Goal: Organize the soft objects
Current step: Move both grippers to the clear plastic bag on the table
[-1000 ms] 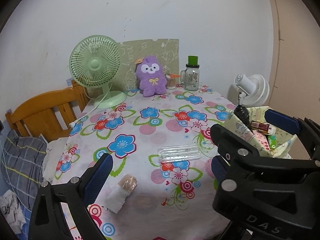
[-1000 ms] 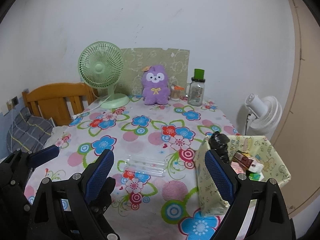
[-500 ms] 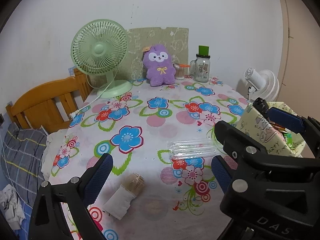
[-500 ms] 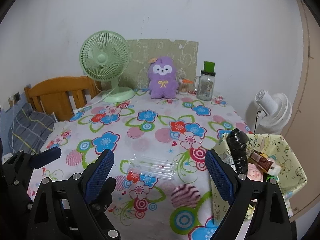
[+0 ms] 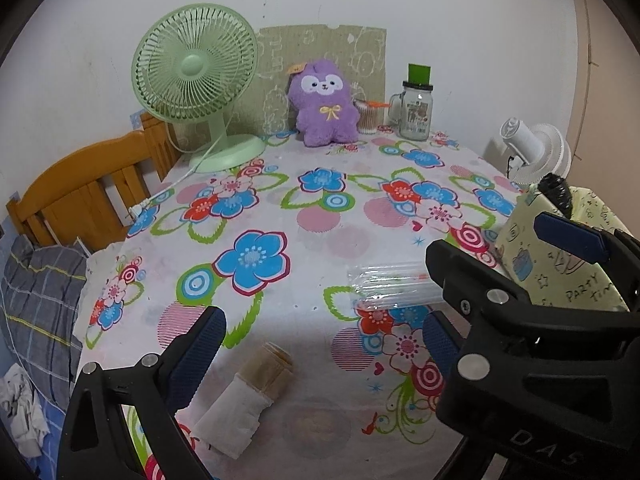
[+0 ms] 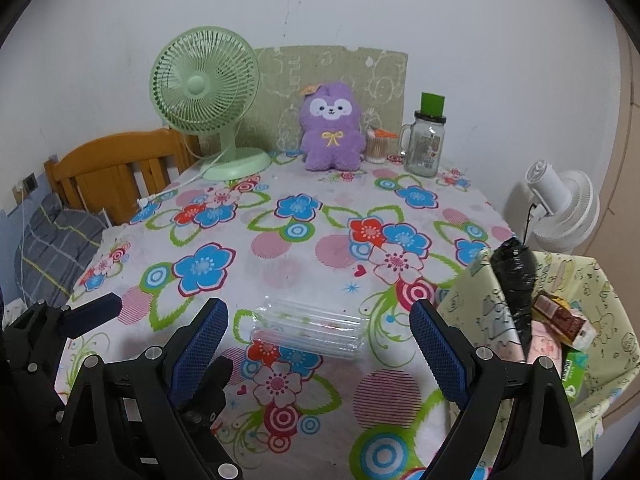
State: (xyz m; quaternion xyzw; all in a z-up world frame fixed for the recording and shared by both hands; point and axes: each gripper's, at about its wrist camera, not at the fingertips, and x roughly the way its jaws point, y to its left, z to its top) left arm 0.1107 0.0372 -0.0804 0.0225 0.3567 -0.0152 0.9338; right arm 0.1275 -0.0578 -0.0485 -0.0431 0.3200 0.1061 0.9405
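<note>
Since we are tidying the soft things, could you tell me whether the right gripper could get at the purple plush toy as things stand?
Probably yes: the right gripper is open and empty, and only bare tablecloth and a clear plastic packet lie before the purple plush toy.

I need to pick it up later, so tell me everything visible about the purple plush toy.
The purple plush toy is a fuzzy, soft-looking animal with a white face patch, small dark eyes, a yellow bow on its chest and an orange tag by one ear. It sits upright at the table's far edge, facing the cameras, against a beige patterned board. The green fan stands on its left, a cotton-swab container right beside it.
</note>
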